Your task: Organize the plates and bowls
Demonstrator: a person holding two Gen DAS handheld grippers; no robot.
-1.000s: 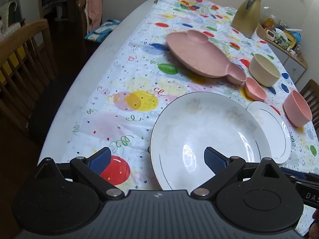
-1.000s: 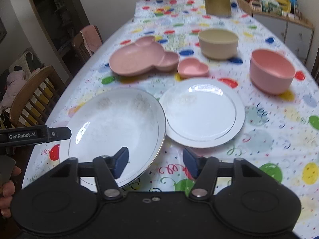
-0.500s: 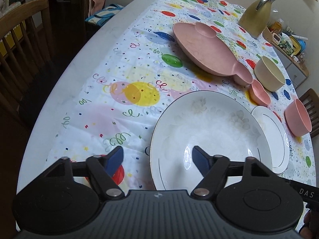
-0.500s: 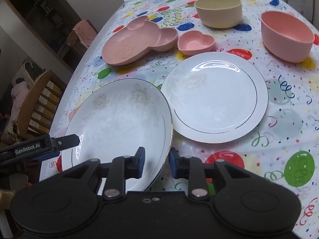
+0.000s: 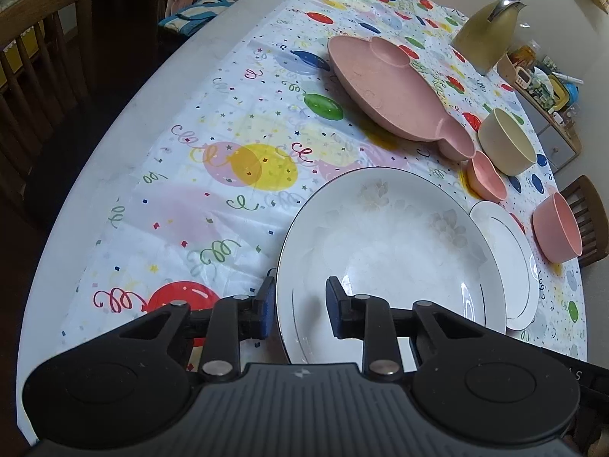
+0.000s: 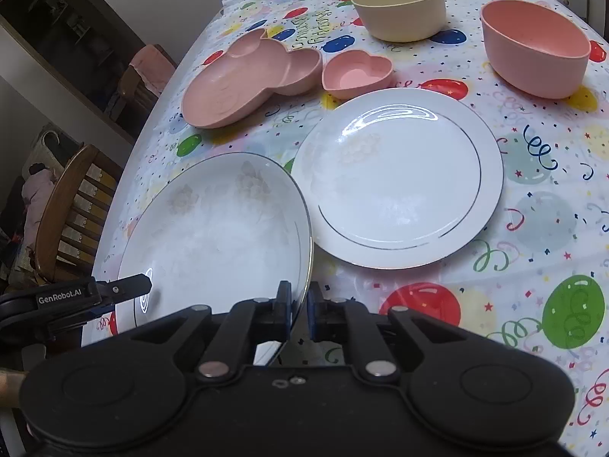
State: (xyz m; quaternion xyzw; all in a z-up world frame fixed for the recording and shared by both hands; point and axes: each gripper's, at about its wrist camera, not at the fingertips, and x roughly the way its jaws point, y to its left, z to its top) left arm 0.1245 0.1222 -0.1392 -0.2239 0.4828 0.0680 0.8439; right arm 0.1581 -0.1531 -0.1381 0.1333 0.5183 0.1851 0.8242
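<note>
A large white floral plate (image 5: pixel 392 243) (image 6: pixel 217 236) lies at the table's near edge. My right gripper (image 6: pixel 299 318) is shut on its near right rim. My left gripper (image 5: pixel 298 304) straddles its left rim with the jaws partly closed and a gap still showing; its fingers also show in the right wrist view (image 6: pixel 125 289). A smaller white plate (image 6: pixel 399 175) (image 5: pixel 506 262) lies to the right of it. Behind are a pink mouse-shaped plate (image 6: pixel 247 80) (image 5: pixel 388 87), a pink heart bowl (image 6: pixel 356 74), a cream bowl (image 6: pixel 399 5) and a pink bowl (image 6: pixel 533 47).
A balloon-print tablecloth (image 5: pixel 236 175) covers the round table. A gold kettle (image 5: pixel 491 26) stands at the far end, beside a cluttered cabinet (image 5: pixel 548 87). Wooden chairs stand at the left (image 5: pixel 42 53) and the right (image 5: pixel 590 217).
Both grippers moved in on the large plate. The right jaws closed onto its rim; the left jaws narrowed around the opposite rim.
</note>
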